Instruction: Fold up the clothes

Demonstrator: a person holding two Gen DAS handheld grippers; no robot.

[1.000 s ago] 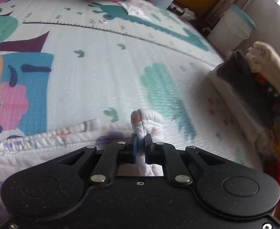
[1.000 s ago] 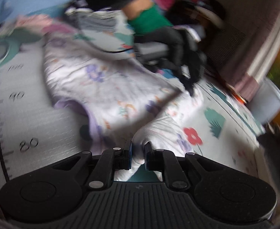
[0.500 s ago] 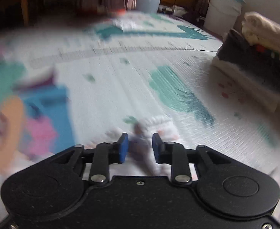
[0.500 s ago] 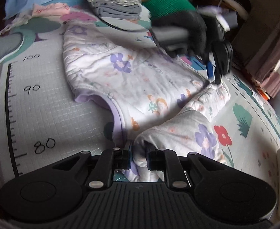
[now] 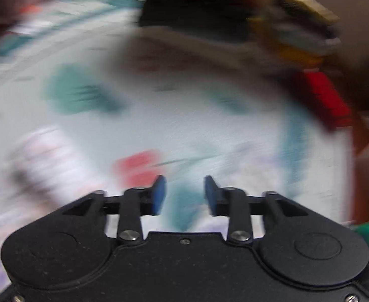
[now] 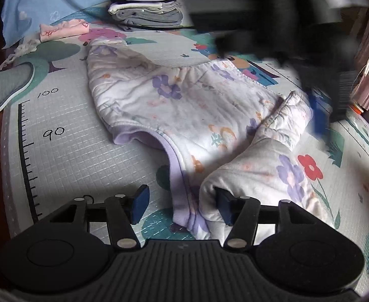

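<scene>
A white quilted child's garment with purple and orange flowers (image 6: 184, 105) lies spread on the play mat (image 6: 66, 156). One sleeve (image 6: 267, 161) is folded inward across its right side. My right gripper (image 6: 181, 205) is open, its jaws on either side of the garment's purple-edged near end. My left gripper (image 5: 184, 195) is open and empty above the mat; its view is heavily blurred. It also shows blurred in the right wrist view (image 6: 317, 115), above the sleeve cuff.
A stack of folded grey and purple clothes (image 6: 146, 10) and a pink garment (image 6: 63, 29) lie at the mat's far end. A blue blanket (image 6: 33, 2) is behind. A pile of clothes (image 5: 234, 25) stands ahead of the left gripper.
Both grippers have opened and let go of the garment. The left gripper has lifted off the cuff and swung right. The sleeve now lies folded on the mat.
</scene>
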